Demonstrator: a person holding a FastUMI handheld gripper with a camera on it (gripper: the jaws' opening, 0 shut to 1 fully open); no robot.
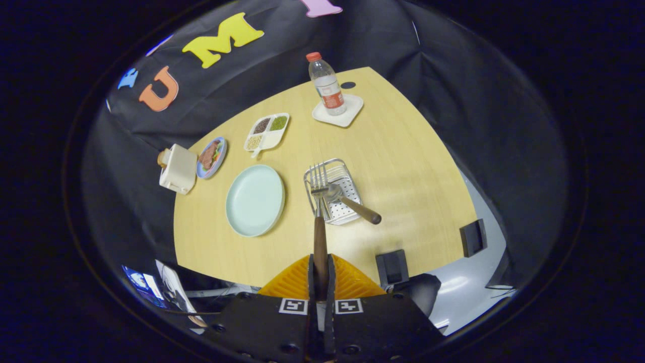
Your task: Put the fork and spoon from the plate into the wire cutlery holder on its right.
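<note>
**Fork over the holder, ready to lower in**

Starting at my left: a cream toaster [177,169] sits at the table's edge, with a small plate of food [211,157] just beside it and a divided snack tray [267,132] a little further on. None of that concerns me. Nearer, the pale green plate [255,200] lies bare; both pieces are off it.

In the middle, my fingers are closed on the wooden handle of the fork [319,222], gripper [320,275] pinching it near the end, tines pointing away from me and hanging above the wire cutlery holder [333,191]. The spoon [347,200] already lies in the holder, bowl inside, handle slanting out over the near right rim.

To finish well, I judge I should bring the tines down inside the wire wall, beside the spoon's bowl rather than on it, and let go only once the fork rests on the holder's floor. A crooked drop could snag on the rim or knock the spoon.

Beyond, a water bottle [327,91] stands on a white coaster [338,112], well apart.
</note>
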